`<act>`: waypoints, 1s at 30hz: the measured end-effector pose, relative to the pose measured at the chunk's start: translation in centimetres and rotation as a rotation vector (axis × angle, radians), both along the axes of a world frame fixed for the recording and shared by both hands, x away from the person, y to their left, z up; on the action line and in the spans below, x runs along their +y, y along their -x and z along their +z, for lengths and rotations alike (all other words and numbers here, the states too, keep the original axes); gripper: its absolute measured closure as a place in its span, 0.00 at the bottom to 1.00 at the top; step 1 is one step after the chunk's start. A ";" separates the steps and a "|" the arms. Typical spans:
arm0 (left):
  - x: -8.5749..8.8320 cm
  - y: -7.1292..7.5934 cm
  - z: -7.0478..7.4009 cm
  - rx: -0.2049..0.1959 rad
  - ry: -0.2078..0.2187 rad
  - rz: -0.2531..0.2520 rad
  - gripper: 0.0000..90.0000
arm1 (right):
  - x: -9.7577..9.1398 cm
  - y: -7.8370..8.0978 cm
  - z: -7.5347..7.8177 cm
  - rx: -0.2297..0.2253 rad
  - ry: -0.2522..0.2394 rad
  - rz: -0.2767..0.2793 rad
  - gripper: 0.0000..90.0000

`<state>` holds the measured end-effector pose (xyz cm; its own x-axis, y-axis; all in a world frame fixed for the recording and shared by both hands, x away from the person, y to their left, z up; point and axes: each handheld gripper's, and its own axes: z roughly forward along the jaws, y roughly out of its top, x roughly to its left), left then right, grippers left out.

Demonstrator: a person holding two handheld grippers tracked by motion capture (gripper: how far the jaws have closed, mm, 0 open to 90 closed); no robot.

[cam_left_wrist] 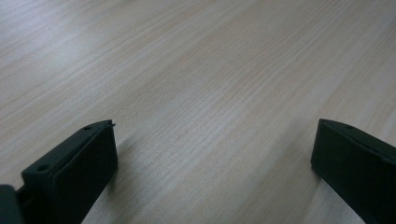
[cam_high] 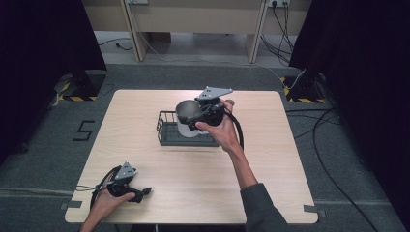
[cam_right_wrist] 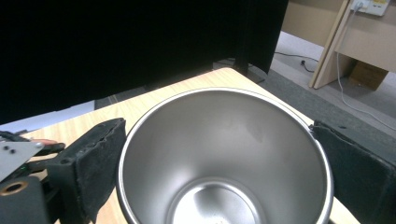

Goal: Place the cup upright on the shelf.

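Note:
My right gripper [cam_high: 190, 117] is shut on a steel cup [cam_high: 185, 112], one jaw on each side of its rim. The cup hangs upright over the right part of a black wire basket [cam_high: 166, 134] at the middle of the wooden table [cam_high: 193, 179]; I cannot tell whether its base touches the basket. In the right gripper view the cup [cam_right_wrist: 224, 154] is empty and shiny inside, and it sits between the pads [cam_right_wrist: 95, 163]. My left gripper [cam_high: 144, 192] rests open near the table's front left corner. Bare wood lies between its jaws [cam_left_wrist: 215, 154].
Black curtains stand to the left and right of the table. Cables run over the grey floor on the right. Wooden furniture legs and a wall socket are at the back. Bare tabletop stretches between the basket and the front edge.

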<state>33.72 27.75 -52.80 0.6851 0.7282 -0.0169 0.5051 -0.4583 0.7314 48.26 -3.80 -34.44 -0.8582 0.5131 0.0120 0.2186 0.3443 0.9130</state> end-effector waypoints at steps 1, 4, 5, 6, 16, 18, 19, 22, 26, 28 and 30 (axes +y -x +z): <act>0.0 0.0 0.0 0.000 0.000 0.000 0.00 | 0.1 -0.2 0.0 0.000 0.005 -0.001 0.07; 0.0 0.0 0.0 0.001 0.000 0.000 0.00 | 0.4 -1.0 0.1 0.002 0.013 -0.004 0.07; 0.0 0.0 0.0 0.000 0.000 0.000 0.00 | 0.5 -1.3 0.0 0.002 0.015 -0.005 0.07; 0.0 0.0 0.0 0.000 0.000 0.000 0.00 | 0.6 -1.5 0.0 0.003 0.016 -0.008 0.07; 0.0 0.0 0.0 0.001 0.000 -0.001 0.00 | 1.9 -3.7 -0.9 0.016 0.045 -0.002 0.07; 0.0 0.0 0.0 0.000 0.000 0.000 0.00 | 2.0 -4.2 -1.1 0.020 0.048 -0.007 0.07; 0.0 0.0 0.0 0.000 0.000 0.000 0.00 | 2.0 -4.4 -1.2 0.022 0.048 -0.008 0.07; 0.0 0.0 0.0 -0.001 0.000 0.001 0.00 | 2.1 -5.0 -1.4 0.025 0.052 -0.009 0.07; 0.0 0.0 0.0 0.000 -0.001 0.000 0.00 | 2.2 -5.6 -1.7 0.031 0.061 -0.004 0.07; 0.0 0.0 0.0 0.000 -0.001 -0.001 0.00 | 2.3 -5.8 -2.0 0.035 0.070 -0.004 0.07; 0.0 0.0 0.0 0.001 -0.002 -0.002 0.00 | 2.4 -5.9 -2.2 0.041 0.068 0.001 0.07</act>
